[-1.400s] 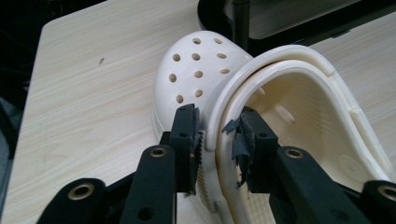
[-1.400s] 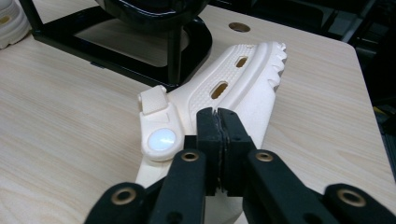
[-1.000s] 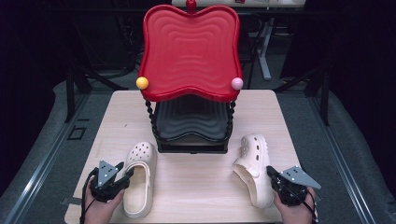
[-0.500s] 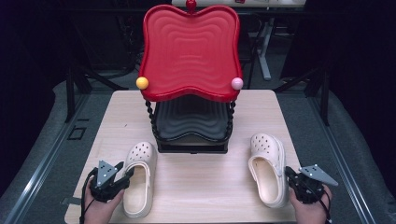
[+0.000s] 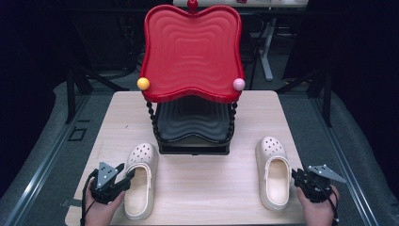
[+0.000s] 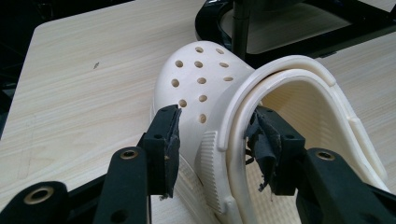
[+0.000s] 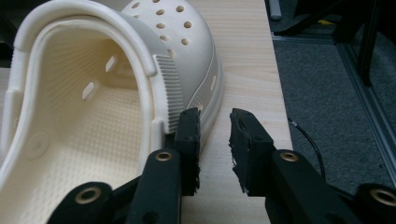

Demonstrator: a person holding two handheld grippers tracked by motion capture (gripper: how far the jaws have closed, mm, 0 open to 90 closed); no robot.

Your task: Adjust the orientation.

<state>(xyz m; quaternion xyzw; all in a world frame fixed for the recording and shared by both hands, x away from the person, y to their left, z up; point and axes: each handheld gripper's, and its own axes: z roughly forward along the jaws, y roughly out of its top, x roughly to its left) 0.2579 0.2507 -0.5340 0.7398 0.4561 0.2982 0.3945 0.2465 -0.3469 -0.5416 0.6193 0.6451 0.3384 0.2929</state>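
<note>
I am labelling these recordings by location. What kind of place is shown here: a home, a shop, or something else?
Probably a lab or studio set up for recording, not a home. A lone wooden table stands on grey carpet, the surroundings are dark, and desk legs show behind. A two-tier shoe rack and two cream clogs look staged.

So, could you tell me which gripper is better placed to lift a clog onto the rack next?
Left, probably. The left gripper already straddles the side wall of the left clog, while the right gripper has just opened, nothing between its jaws, beside the right clog.

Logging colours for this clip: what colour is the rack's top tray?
Red; the top tray shows best in the high view.
</note>
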